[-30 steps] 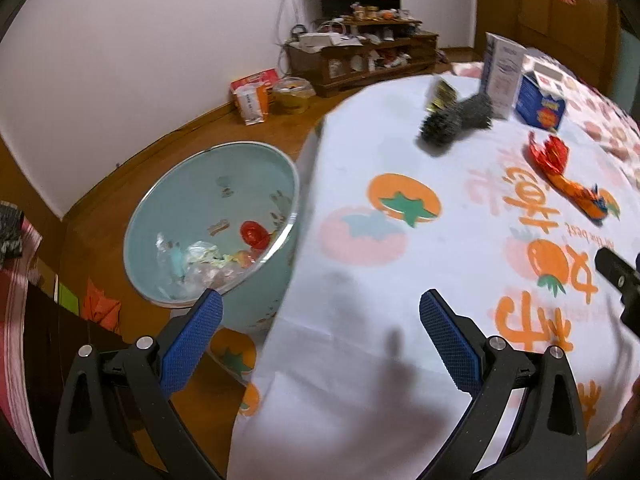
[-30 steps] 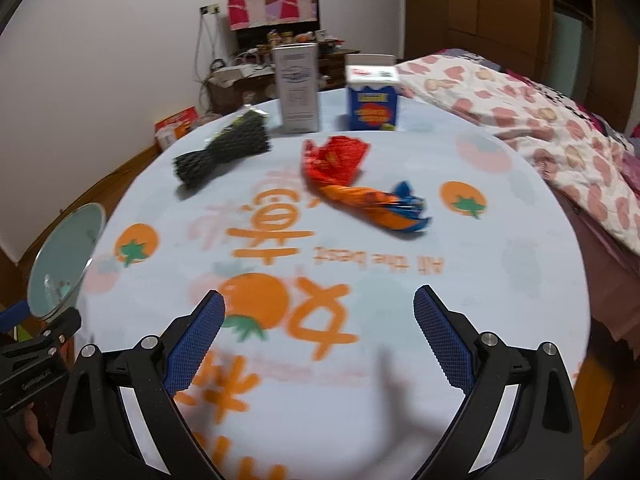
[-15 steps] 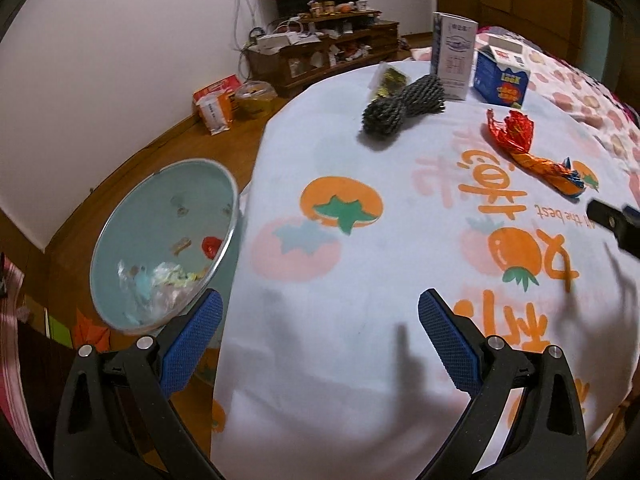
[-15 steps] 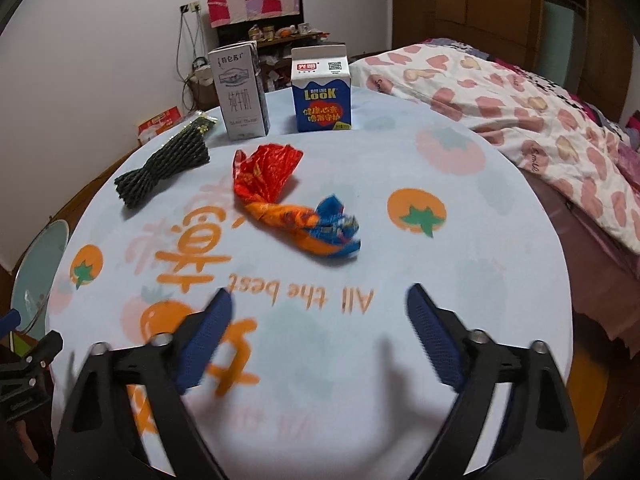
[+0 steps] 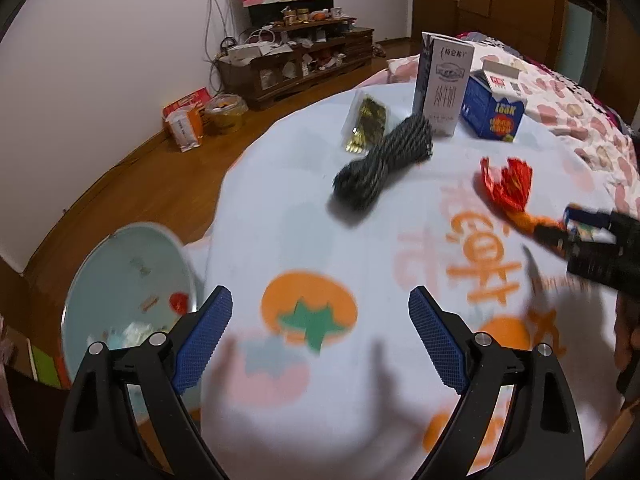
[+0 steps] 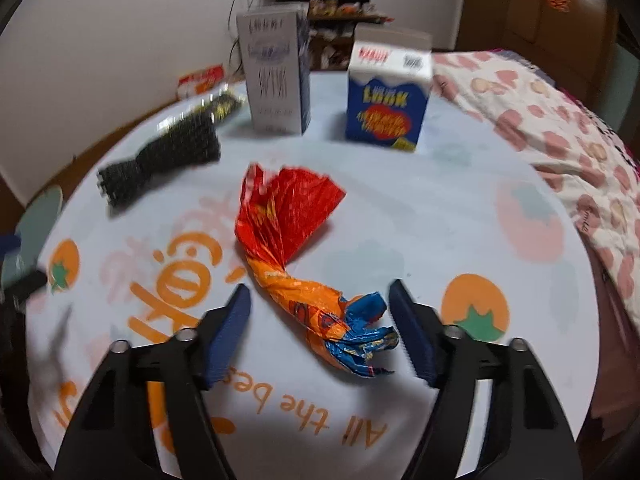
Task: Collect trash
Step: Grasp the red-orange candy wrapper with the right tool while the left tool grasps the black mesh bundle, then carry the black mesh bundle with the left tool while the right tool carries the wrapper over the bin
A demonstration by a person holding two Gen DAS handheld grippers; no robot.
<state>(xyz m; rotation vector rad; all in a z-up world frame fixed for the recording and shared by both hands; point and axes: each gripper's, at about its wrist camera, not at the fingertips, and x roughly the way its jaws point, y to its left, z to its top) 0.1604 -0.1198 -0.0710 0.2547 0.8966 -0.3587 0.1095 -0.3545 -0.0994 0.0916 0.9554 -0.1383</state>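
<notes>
- The right gripper (image 6: pixel 320 316) has its jaws spread wide, one blue pad on either side of the twisted tail of a crumpled snack wrapper (image 6: pixel 298 256); whether either pad touches the foil cannot be told.
- That wrapper lies in the centre of the right wrist frame, its red end toward the top and its orange-and-blue end at the bottom between the pads.
- The left gripper (image 5: pixel 320 328) is also wide open and holds nothing, sitting at the bottom of its frame above the tablecloth (image 5: pixel 304 208).
- The cloth is white with orange fruit prints and lettering, on a round table.
- A dark bundle of cord (image 5: pixel 384 162) lies at upper centre of the left frame, with a gold packet (image 5: pixel 366 126) just behind it.
- A tall white carton (image 6: pixel 276 68) and a blue carton (image 6: pixel 386 96) stand upright at the top of the right frame.
- A pale green bin (image 5: pixel 128 292) with scraps inside sits on the wooden floor (image 5: pixel 160 184) at lower left of the left frame.
</notes>
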